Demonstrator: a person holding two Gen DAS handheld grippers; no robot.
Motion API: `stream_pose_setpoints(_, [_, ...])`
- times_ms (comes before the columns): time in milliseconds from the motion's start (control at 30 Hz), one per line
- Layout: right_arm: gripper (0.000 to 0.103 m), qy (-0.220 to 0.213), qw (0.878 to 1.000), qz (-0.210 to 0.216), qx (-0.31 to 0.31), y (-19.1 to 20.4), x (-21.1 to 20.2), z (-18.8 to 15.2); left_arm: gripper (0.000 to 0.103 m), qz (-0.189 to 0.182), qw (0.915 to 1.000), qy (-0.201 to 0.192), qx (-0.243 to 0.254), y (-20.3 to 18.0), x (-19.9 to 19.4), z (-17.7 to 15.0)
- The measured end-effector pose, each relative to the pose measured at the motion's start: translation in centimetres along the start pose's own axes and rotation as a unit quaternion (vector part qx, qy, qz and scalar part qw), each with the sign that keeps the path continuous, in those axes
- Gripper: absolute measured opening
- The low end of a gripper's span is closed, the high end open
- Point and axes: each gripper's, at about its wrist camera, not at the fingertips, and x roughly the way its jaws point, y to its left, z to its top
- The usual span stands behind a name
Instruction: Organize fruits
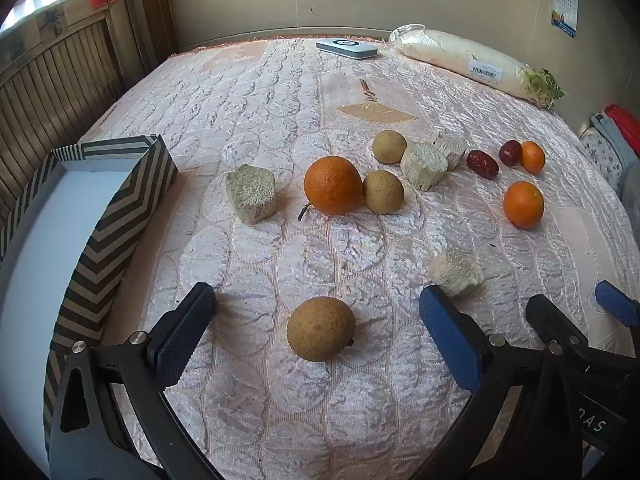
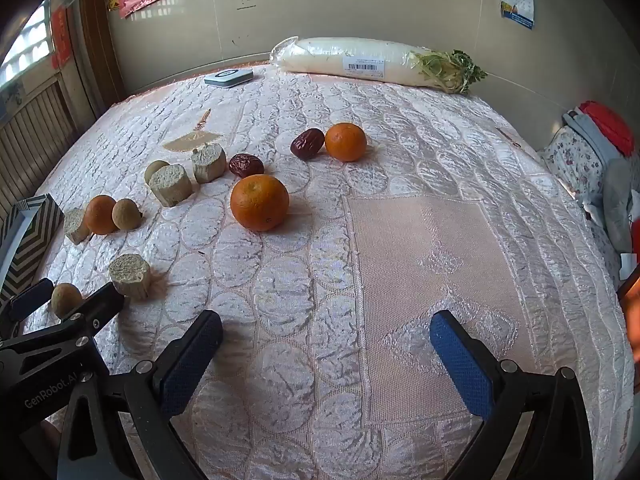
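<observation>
Sits on the quilted cloth [image 1: 304, 92], a round brown fruit [image 1: 321, 328], squarely between the spread fingers of the left gripper [image 1: 316, 332], touched by neither pad. Flanks it on the left, a striped box [image 1: 116, 216] with a white floor. Lies just beyond the right finger, a pale cut stalk piece [image 1: 456, 272]. Farther back, a large orange [image 1: 333, 185] touching a second brown fruit [image 1: 383, 192], with another stalk piece [image 1: 251, 194] to their left. Hovers wide open over bare cloth, the right gripper [image 2: 326, 354], gripping nothing. Ahead of it, an orange [image 2: 259, 202], two red dates [image 2: 246, 165] and a small orange [image 2: 345, 141]. Along the far edge, a wrapped white radish [image 2: 360, 60].
</observation>
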Motion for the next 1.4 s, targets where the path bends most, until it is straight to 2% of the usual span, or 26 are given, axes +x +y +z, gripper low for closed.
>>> stream_pose_setpoints(300, [0.103, 0.0, 1.0, 0.0, 0.0, 0.0, 0.0, 0.0, 0.103, 0.0, 1.0, 0.0, 0.001, 0.0, 0.0, 0.0])
stream_pose_setpoints(467, [0.103, 0.0, 1.0, 0.0, 0.0, 0.3, 0.2, 0.3, 0.102, -0.005, 0.9998, 0.02, 0.004, 0.7, 0.2, 0.1])
stream_pose_setpoints(600, [0.103, -0.004, 1.0, 0.017, 0.001, 0.3, -0.3, 0.1, 0.102, 0.0, 1.0, -0.005, -0.001, 1.3, -1.9, -0.3])
stream_pose_setpoints(933, [0.103, -0.103, 0.993, 0.053, -0.001, 0.4, -7.3, -0.3, 0.102, -0.013, 0.9982, -0.059, -0.006, 3.4, -7.1, -1.4])
stream_pose_setpoints(1133, [0.103, -0.132, 0.989, 0.063, -0.021, 1.8, -9.5, -0.5, 0.102, -0.014, 0.9963, -0.084, 0.0, 4.0, -9.4, -2.1])
stream_pose_setpoints(1400, [0.103, -0.153, 0.986, 0.059, -0.044, 2.9, -11.1, -0.9, 0.102, -0.022, 0.9959, -0.088, -0.004, 4.3, -10.3, -2.2])
